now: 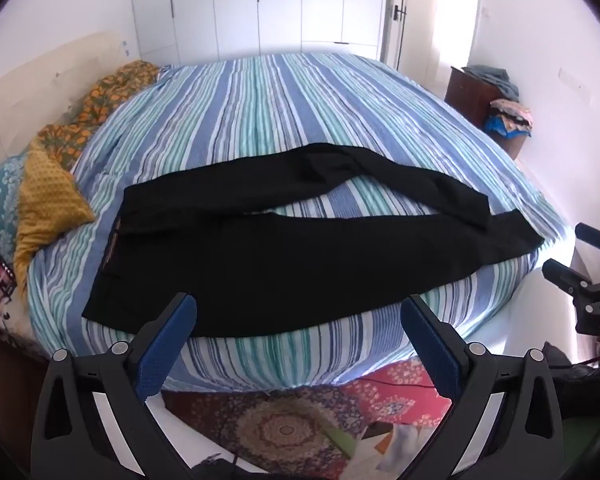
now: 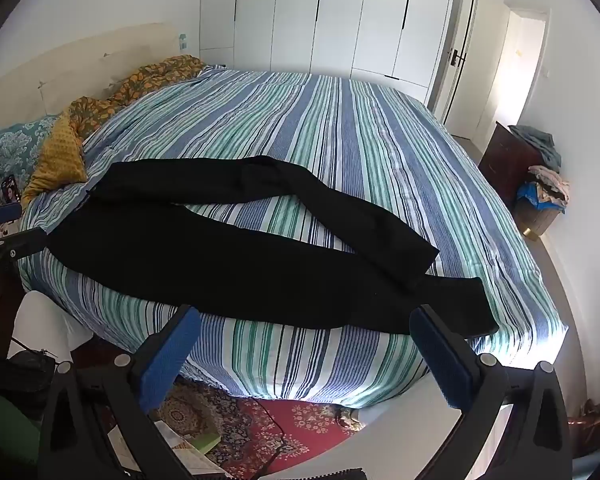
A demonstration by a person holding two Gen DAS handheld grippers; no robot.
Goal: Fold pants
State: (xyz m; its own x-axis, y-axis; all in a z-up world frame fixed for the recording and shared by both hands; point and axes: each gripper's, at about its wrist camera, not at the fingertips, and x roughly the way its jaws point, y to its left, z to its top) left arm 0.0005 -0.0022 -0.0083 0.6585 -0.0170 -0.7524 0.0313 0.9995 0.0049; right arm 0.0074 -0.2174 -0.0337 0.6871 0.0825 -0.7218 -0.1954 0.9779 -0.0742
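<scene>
Item: black pants [image 1: 260, 248], mid-frame on striped bed [image 1: 284, 104], legs splayed, unfolded. My left gripper [image 1: 298, 320] & right gripper [image 2: 304, 332]: jaws wide, empty, angled down, prob. for first grab.

— Where do the two wrist cameras look from?
— Both hang near the bed's [image 1: 260, 92] near edge, tilted down toward twelve o'clock; the left sits further left. Both share the pants [image 2: 228, 256] and the wardrobe [image 2: 340, 16].

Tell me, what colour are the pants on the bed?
The pants are plain black, best seen in the right wrist view, against the blue, green and white striped bedspread.
</scene>
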